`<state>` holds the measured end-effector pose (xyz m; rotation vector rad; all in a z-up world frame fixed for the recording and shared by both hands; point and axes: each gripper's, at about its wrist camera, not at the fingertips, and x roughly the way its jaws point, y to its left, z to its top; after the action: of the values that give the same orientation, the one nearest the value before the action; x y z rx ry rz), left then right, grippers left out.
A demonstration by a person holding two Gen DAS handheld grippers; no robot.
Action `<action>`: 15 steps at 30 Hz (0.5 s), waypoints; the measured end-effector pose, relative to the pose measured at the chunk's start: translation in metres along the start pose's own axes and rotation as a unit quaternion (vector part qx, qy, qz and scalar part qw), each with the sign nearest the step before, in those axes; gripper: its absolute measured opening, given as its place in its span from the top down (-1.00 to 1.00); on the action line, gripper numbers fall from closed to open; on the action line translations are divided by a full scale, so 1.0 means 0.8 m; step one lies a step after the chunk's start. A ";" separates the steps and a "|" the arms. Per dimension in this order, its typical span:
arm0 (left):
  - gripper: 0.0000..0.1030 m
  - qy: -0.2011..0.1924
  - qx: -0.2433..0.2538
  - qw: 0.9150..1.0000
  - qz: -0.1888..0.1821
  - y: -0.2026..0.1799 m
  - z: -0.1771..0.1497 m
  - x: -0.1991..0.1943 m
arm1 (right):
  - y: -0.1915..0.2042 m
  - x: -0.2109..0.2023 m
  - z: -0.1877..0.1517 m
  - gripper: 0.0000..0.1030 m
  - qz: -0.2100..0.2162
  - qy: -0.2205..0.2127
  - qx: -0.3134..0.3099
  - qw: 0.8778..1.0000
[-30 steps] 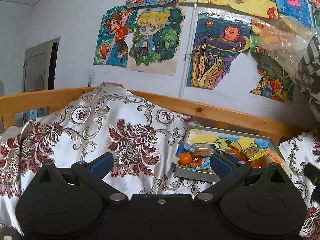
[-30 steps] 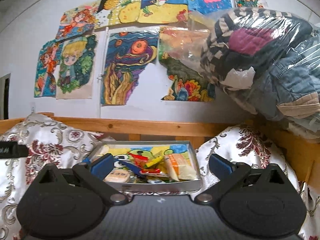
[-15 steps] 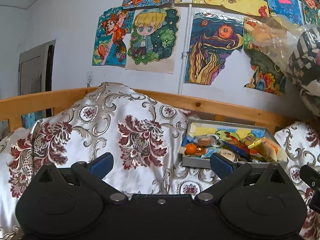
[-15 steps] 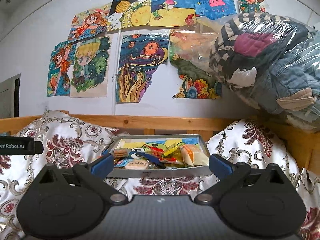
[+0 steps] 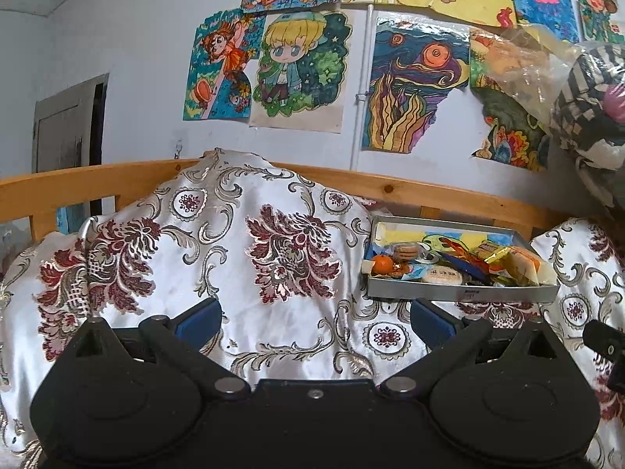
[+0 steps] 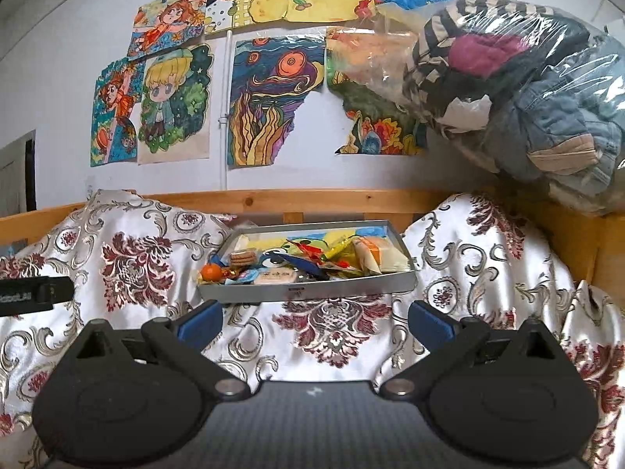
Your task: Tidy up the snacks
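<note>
Spreading ahead of both tongs: a bed under a shiny damask cover (image 6: 324, 336), wooden rail (image 6: 312, 199) behind, drawings on the wall beyond. Bulging above and right of the right tongs (image 6: 314, 322): a clear bag of clothes (image 6: 523, 90). Resting straight ahead of the right tongs, ahead and right of the left tongs (image 5: 314, 322): a shallow grey tin tray (image 6: 308, 293), slightly tilted on the soft cover. Heaped inside: wrapped snacks (image 6: 351, 258), mixed and overlapping; round biscuits (image 6: 241, 258) toward the far left; an orange fruit (image 6: 211, 272) at the near left corner; a flat round pack (image 6: 275, 276) against the near wall. Both tongs released, blue pads wide apart, grasping nothing, well short of the tray. Sorted or unsorted: impossible to settle from such a heap. For any pick, judged best: approaching low over the near wall, closing on one wrapper edge only, steadying the tray with the other tongs, since soft bedding likely lets it tip.
</note>
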<state>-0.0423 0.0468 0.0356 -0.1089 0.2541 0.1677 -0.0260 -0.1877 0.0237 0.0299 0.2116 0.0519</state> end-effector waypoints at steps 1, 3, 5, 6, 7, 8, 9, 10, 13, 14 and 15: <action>-0.98 -0.001 0.002 1.000 -0.002 0.001 -0.003 -0.003 | 0.001 -0.002 -0.001 -1.00 -0.002 -0.001 -0.003 1.000; -0.98 0.001 0.007 1.000 -0.009 0.003 -0.009 -0.009 | 0.002 -0.006 -0.002 -1.00 -0.001 -0.001 -0.004 1.000; -0.98 0.007 0.013 1.000 -0.011 0.002 -0.014 -0.011 | 0.004 -0.007 -0.005 -1.00 0.002 0.002 -0.004 1.000; -0.98 0.007 0.016 1.000 -0.012 0.002 -0.017 -0.013 | 0.006 -0.007 -0.006 -1.00 0.001 0.003 -0.007 1.000; -0.98 0.005 0.017 1.000 -0.012 0.002 -0.018 -0.014 | 0.007 -0.008 -0.008 -1.00 0.000 0.003 -0.011 1.000; -0.98 0.005 0.019 1.000 -0.011 0.002 -0.020 -0.015 | 0.009 -0.008 -0.009 -1.00 0.001 0.003 -0.015 1.000; -0.98 0.005 0.020 1.000 -0.011 0.003 -0.021 -0.016 | 0.009 -0.008 -0.011 -1.00 0.003 0.004 -0.018 1.000; -0.98 0.006 0.020 1.000 -0.009 0.003 -0.021 -0.016 | 0.010 -0.007 -0.012 -1.00 0.004 0.004 -0.019 1.000; -0.98 0.009 0.018 1.000 -0.007 0.002 -0.020 -0.013 | 0.011 -0.007 -0.014 -1.00 0.010 0.004 -0.020 1.000; -0.98 0.007 0.020 1.000 -0.007 0.002 -0.020 -0.013 | 0.010 -0.006 -0.014 -1.00 0.010 0.004 -0.020 1.000; -0.98 0.006 0.023 1.000 -0.008 0.002 -0.021 -0.012 | 0.010 -0.006 -0.014 -1.00 0.009 0.005 -0.019 1.000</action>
<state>-0.0560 0.0447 0.0222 -0.0667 0.2687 0.1454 -0.0337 -0.1795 0.0138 -0.0062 0.2197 0.0738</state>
